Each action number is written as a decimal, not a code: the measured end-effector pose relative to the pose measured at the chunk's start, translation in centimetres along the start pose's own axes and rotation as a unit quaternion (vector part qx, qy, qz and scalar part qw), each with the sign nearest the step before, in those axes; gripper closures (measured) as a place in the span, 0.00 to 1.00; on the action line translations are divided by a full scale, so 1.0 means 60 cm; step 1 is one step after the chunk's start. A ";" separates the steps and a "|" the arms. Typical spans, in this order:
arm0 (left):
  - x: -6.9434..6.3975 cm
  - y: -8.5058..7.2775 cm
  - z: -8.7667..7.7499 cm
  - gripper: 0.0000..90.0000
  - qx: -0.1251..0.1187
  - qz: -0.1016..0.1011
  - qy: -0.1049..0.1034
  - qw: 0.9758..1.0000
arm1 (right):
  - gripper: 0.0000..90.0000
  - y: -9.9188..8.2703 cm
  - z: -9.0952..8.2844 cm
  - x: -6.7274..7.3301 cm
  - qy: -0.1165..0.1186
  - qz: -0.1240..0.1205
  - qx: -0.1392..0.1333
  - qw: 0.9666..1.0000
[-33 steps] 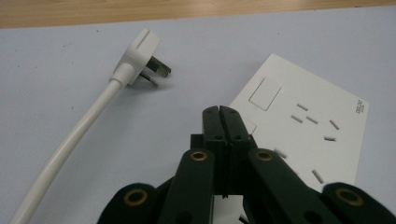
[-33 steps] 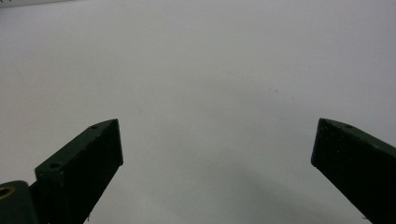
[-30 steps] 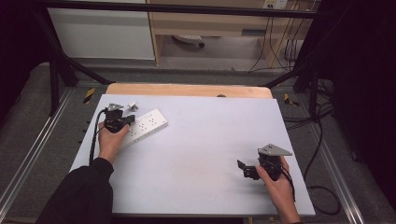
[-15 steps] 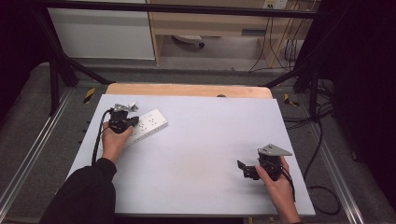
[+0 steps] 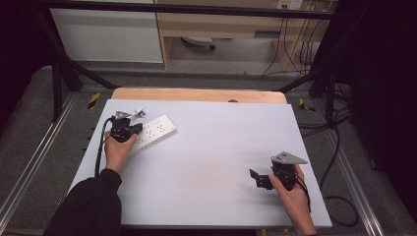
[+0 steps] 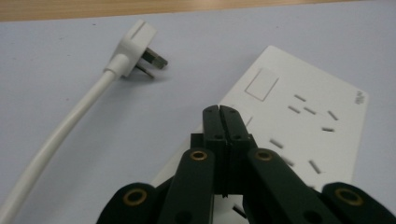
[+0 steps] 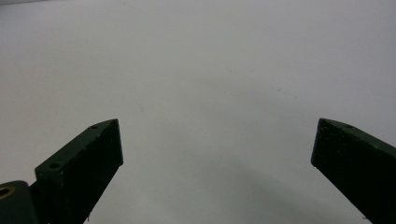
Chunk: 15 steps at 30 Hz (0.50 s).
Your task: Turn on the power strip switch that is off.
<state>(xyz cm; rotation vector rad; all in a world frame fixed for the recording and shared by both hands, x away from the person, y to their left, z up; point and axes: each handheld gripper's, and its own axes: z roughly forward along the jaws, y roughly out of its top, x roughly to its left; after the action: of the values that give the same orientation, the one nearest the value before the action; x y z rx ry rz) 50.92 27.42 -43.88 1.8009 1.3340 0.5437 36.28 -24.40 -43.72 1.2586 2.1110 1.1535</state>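
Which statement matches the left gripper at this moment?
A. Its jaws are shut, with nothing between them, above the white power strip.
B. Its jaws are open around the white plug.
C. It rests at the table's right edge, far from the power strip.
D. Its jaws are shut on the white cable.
A: in the left gripper view the left gripper has its jaws pressed together and empty over the power strip, while the plug and its cable lie apart on the table.

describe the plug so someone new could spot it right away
Start at the pale blue table and go to its far left part, where the white power strip lies under the shut left gripper. Just beyond the strip's end lies the plug: white, angled, metal pins bare, on a thick white cable.
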 end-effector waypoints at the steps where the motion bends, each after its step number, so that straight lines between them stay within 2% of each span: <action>1: -0.002 -0.001 0.001 1.00 -0.002 -0.002 -0.013 1.000 | 0.03 0.000 0.000 0.001 0.000 0.001 0.000 1.000; 4: -0.014 0.000 0.003 1.00 -0.005 0.016 -0.024 1.000 | 0.03 0.000 0.000 0.000 -0.001 0.001 0.000 1.000; 7: -0.019 0.002 0.002 1.00 -0.013 0.024 -0.023 0.999 | 0.03 -0.001 0.000 -0.001 -0.002 0.000 0.000 1.000; 13: -0.012 0.001 -0.002 1.00 -0.013 0.015 -0.026 0.999 | 0.03 0.000 0.000 0.000 -0.001 0.000 0.000 1.000; 15: -0.011 0.002 -0.003 0.95 -0.016 0.009 -0.024 1.000 | 0.03 0.000 -0.001 -0.001 -0.001 0.000 0.000 1.000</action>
<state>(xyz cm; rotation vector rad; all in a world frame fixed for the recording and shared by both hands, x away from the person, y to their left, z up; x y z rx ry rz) 50.62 26.87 -43.58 1.7898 1.2717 0.5261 36.26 -24.45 -43.72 1.2580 2.1099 1.1525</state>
